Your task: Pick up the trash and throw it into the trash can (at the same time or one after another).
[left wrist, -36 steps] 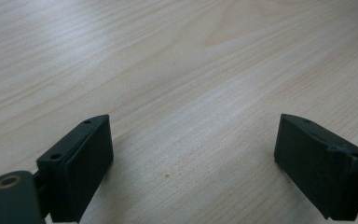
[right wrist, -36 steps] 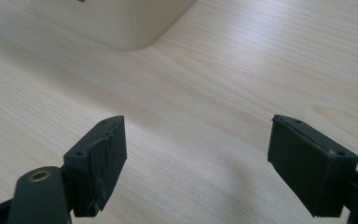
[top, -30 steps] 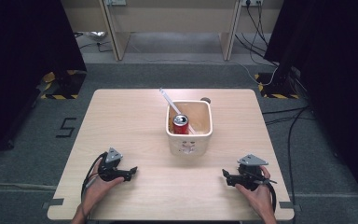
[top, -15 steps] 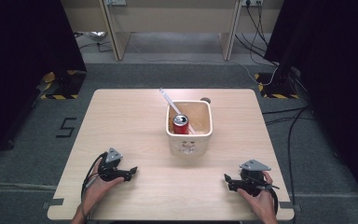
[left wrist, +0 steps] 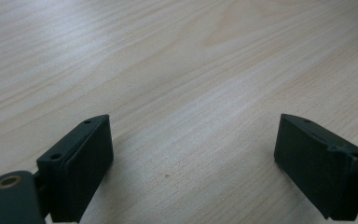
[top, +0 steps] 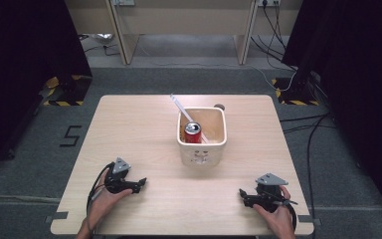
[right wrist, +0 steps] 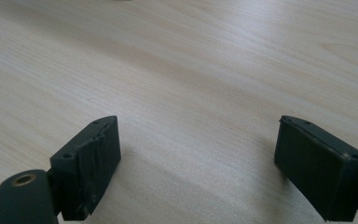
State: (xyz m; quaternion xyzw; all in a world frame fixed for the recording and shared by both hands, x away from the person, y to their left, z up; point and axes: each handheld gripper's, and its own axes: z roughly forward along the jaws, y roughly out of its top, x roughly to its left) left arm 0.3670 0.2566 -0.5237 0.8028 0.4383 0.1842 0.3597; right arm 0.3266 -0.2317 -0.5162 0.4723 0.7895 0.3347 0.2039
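High view: my left claw (top: 140,184) rests on the near left of the surface (top: 129,129), where it was a second ago; my right claw (top: 242,195) has drawn back toward the near right edge. The bin (top: 202,144) stands mid-surface, well apart from both, with the can (top: 192,132) upright inside and a white stick (top: 184,112) leaning out. I judge nothing is started yet.

Left gripper view: my left claw (left wrist: 193,154) gapes wide, empty, over bare wood.

Right gripper view: my right claw (right wrist: 198,156) is likewise wide open, gripping nothing.
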